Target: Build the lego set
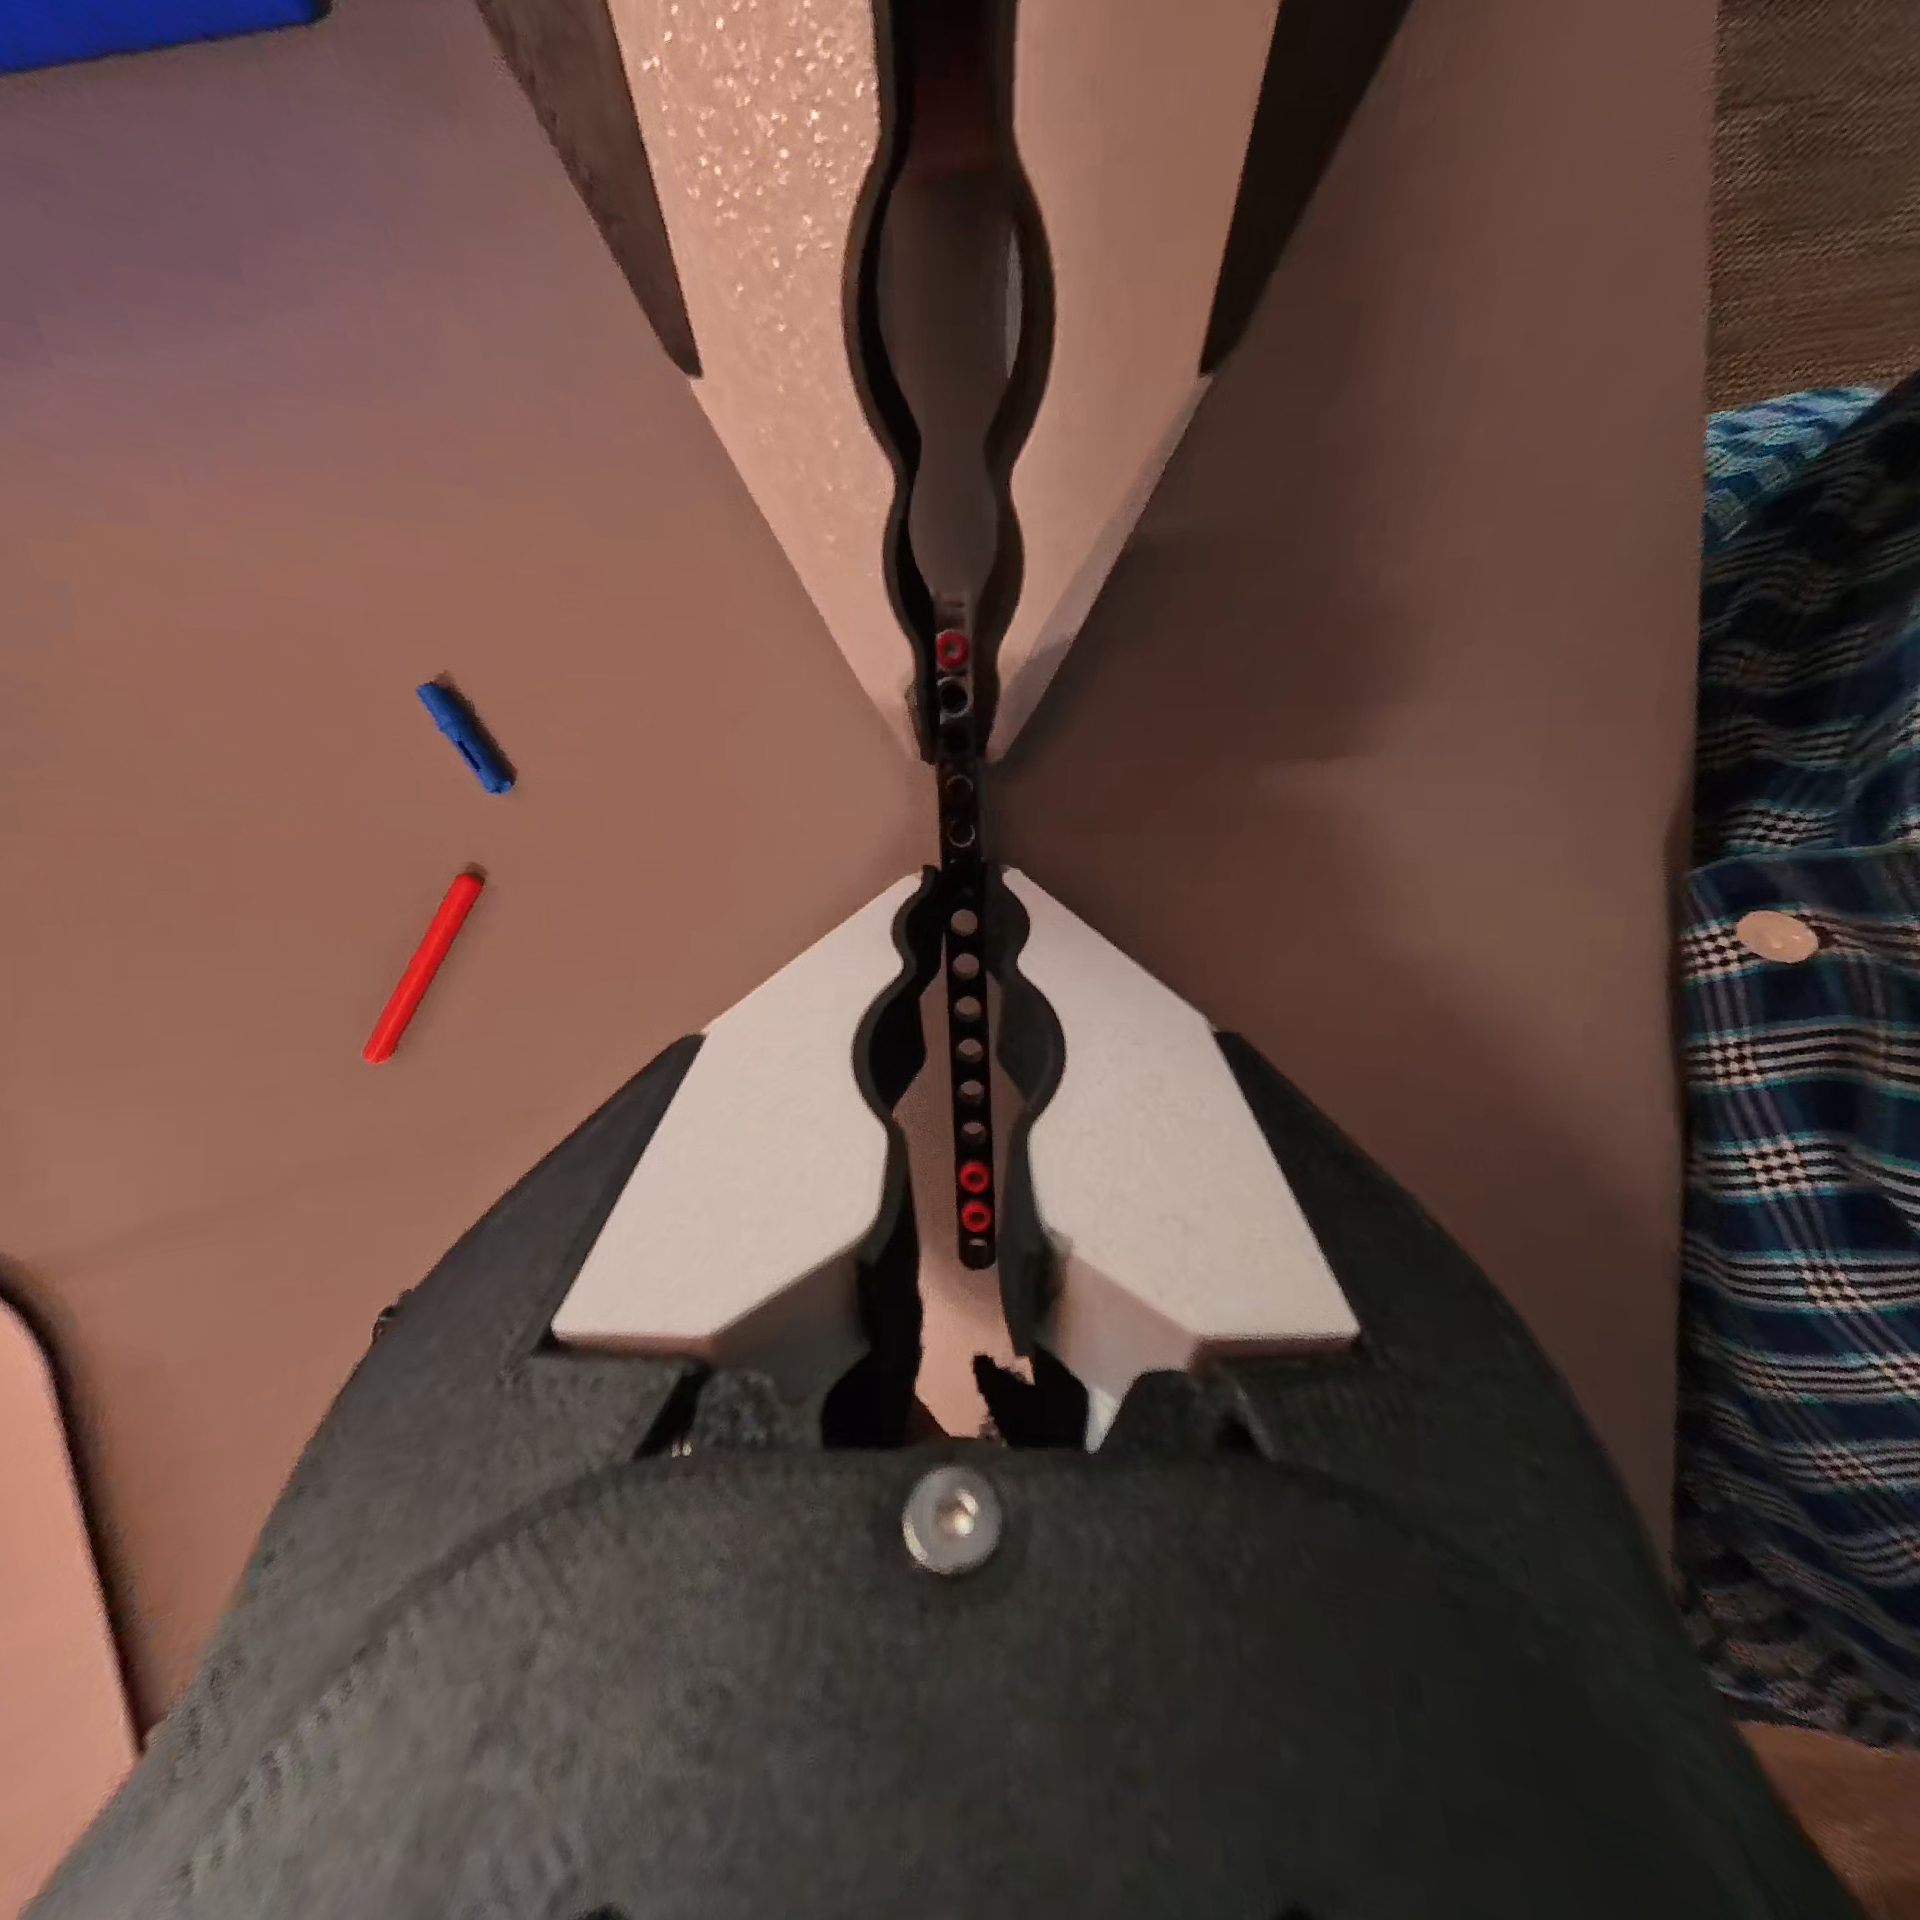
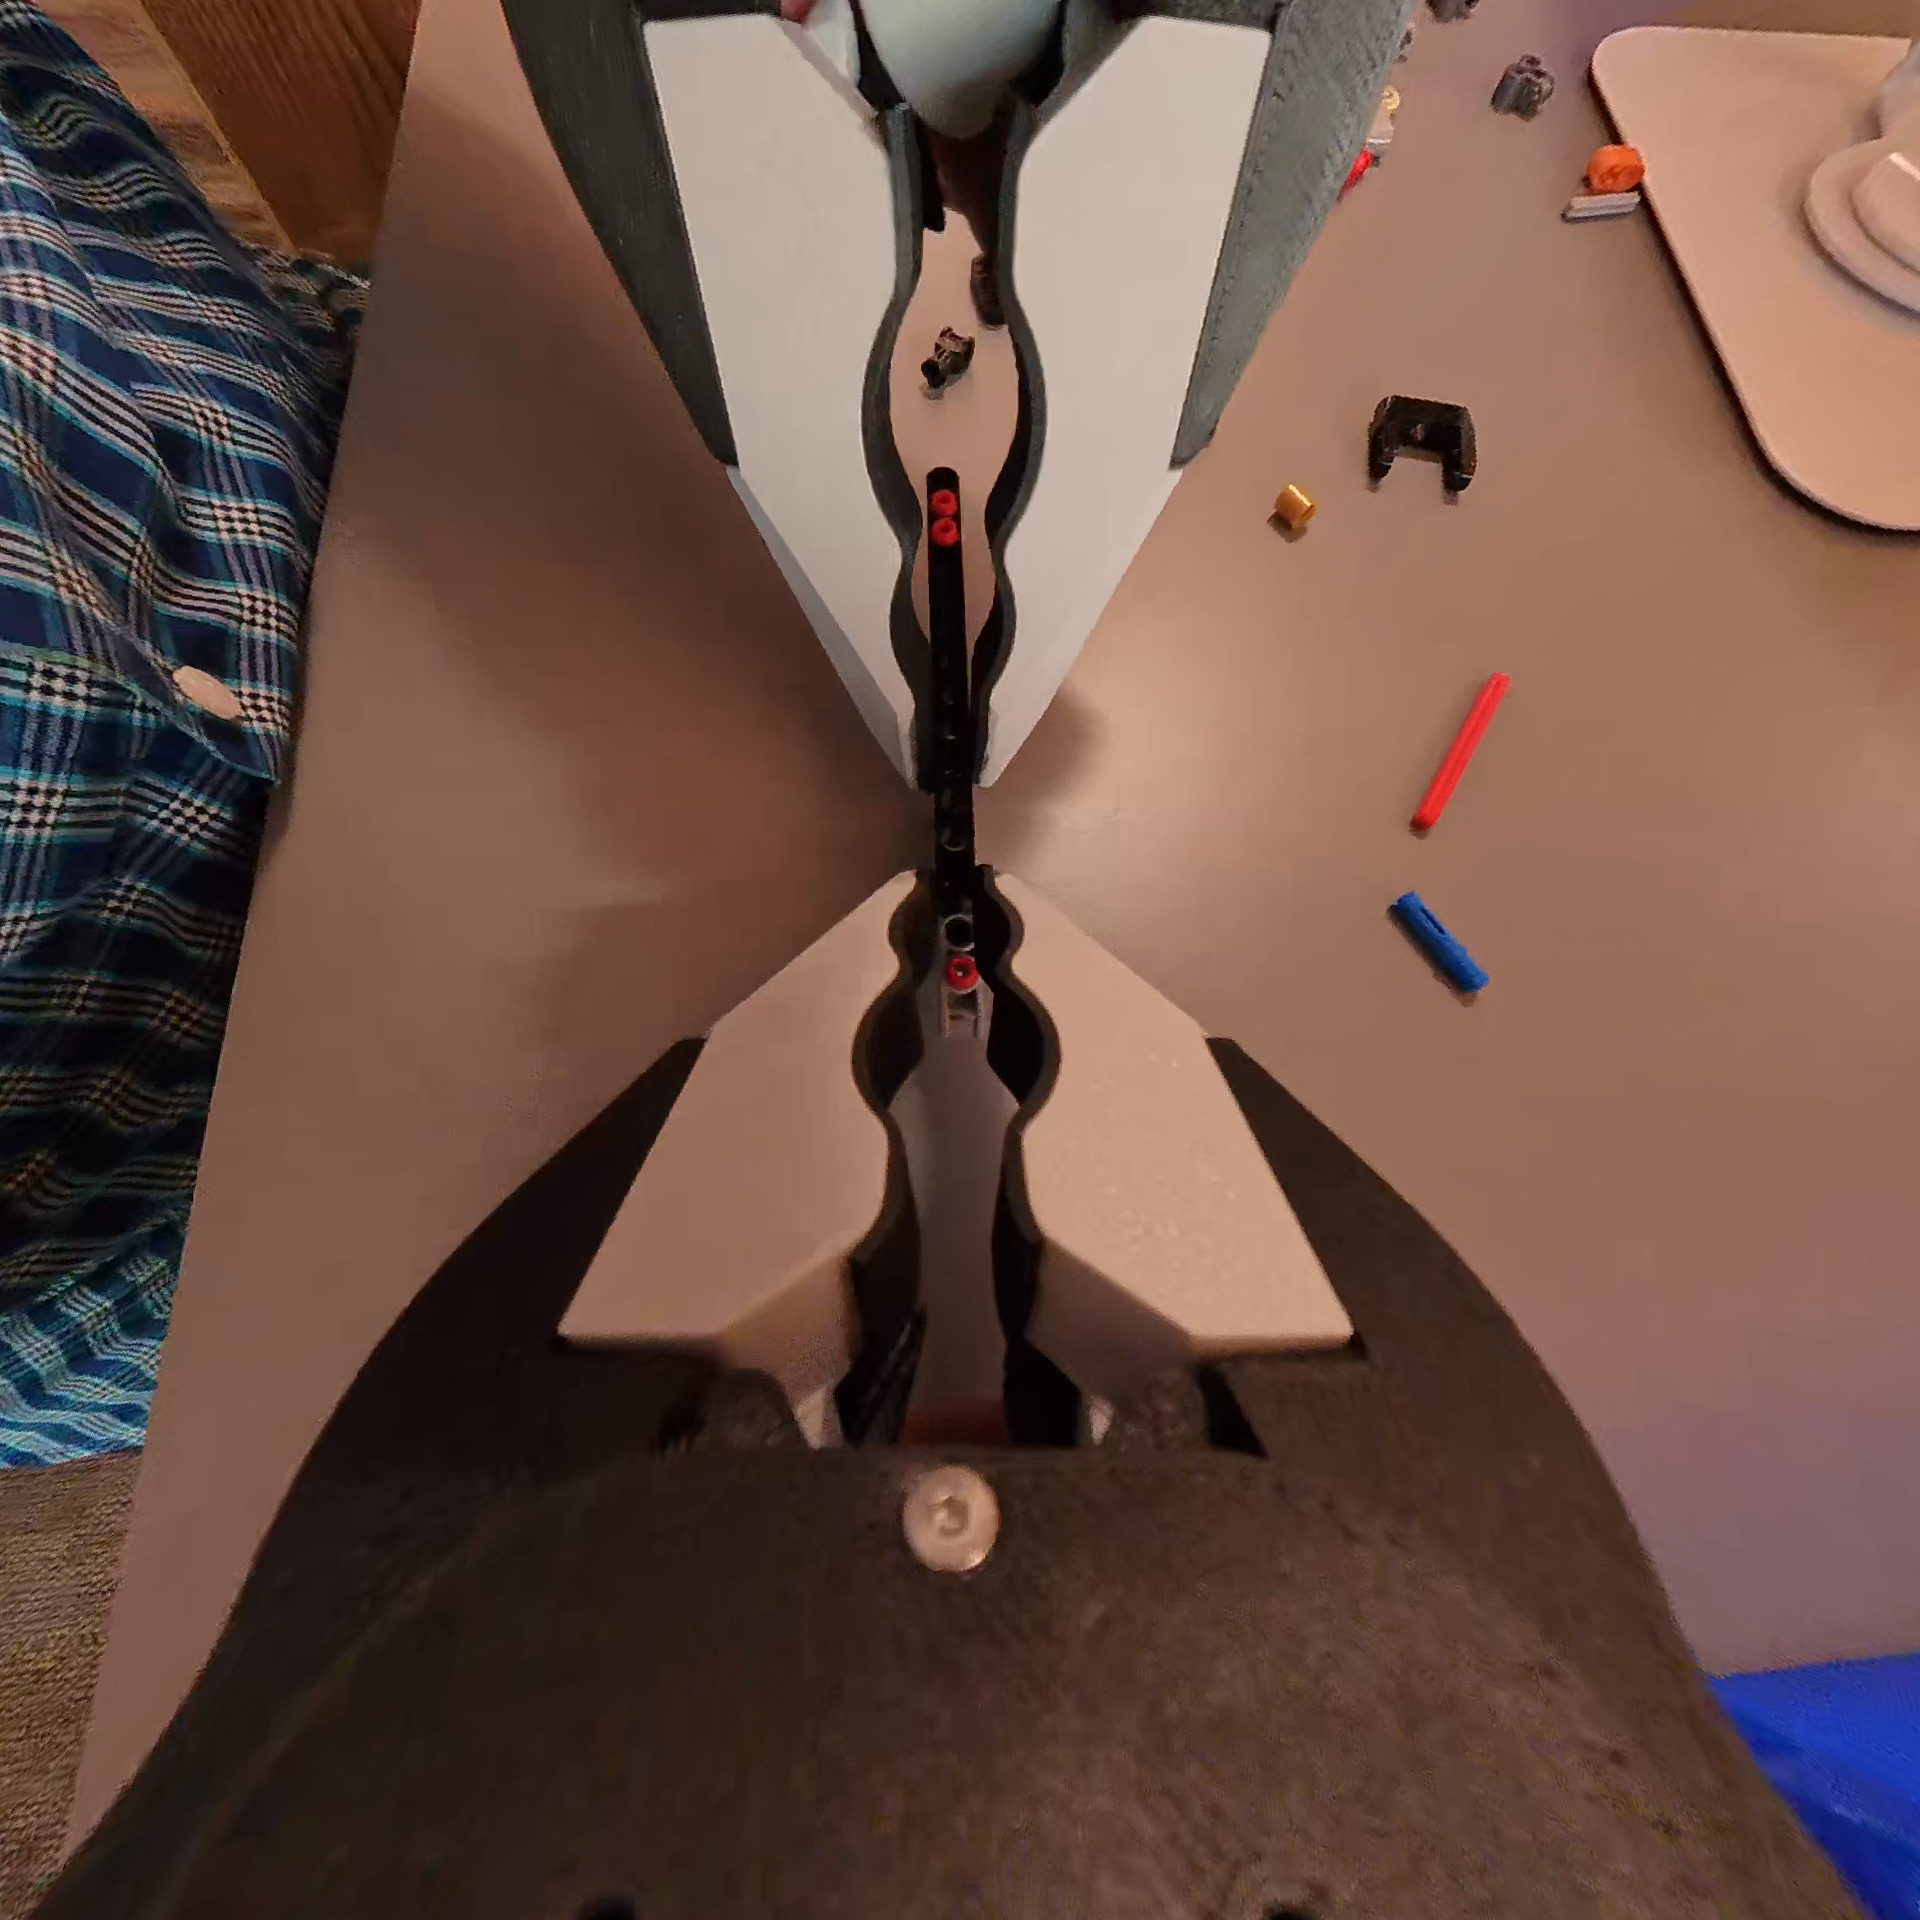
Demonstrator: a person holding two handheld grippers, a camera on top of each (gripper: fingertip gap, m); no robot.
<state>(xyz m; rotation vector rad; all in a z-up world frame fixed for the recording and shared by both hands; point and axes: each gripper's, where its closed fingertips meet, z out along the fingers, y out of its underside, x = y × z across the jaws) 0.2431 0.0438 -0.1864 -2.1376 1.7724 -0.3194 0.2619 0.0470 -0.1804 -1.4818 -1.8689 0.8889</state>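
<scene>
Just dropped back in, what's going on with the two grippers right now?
Both grippers are shut on the same long black beam, nose to nose above the table. The left gripper clamps the end carrying two red pins; the right gripper clamps the other end, which carries one red pin and seems to be joined to a grey piece. A red axle and a blue pin lie loose on the table beside them, untouched, with more small parts farther off.

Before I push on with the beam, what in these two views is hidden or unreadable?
- Black beam: its sides, covered by the left gripper and right gripper fingers, both views.
- Grey piece on the beam's end: shape unclear, tucked inside the right gripper.
- Small dark part: too small to identify, right wrist view.
- White object: cut by the frame edge.
</scene>
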